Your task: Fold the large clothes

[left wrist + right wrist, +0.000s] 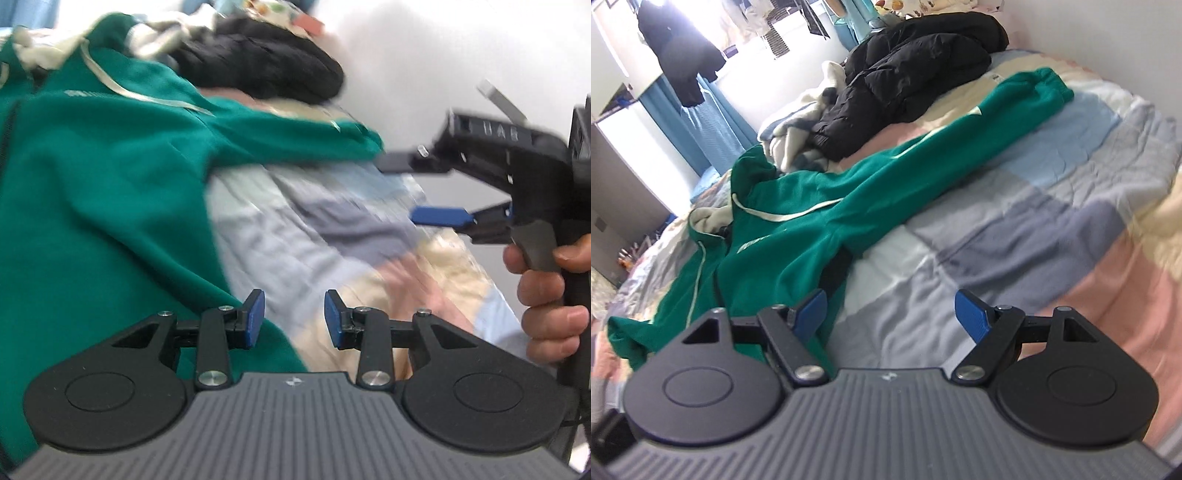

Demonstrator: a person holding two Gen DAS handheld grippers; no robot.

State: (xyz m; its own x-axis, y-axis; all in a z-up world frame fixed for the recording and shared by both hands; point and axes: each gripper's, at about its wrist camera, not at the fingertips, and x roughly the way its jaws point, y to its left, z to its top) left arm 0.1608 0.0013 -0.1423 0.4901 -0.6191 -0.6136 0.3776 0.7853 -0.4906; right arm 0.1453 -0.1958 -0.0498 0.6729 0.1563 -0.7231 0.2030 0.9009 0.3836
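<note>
A large green hoodie [798,236] with a cream drawstring lies spread on the patchwork quilt [1034,206]; one sleeve [1015,99] stretches toward the far right. In the left wrist view the hoodie [103,192] fills the left side, blurred. My left gripper [294,319] hovers over the hoodie's edge, open, with nothing between its blue pads. My right gripper [892,314] stands wide open above the quilt just right of the hoodie's body, with nothing between its pads. The left wrist view also shows the right gripper [417,190] at the right, held by a person's hand [546,291].
A black puffer jacket [916,74] is heaped at the head of the bed beside a cream blanket [801,140]. A white wall [443,55] runs along the bed's far side. Blue curtains [713,122] and a dark hanging garment [679,55] are by the bright window.
</note>
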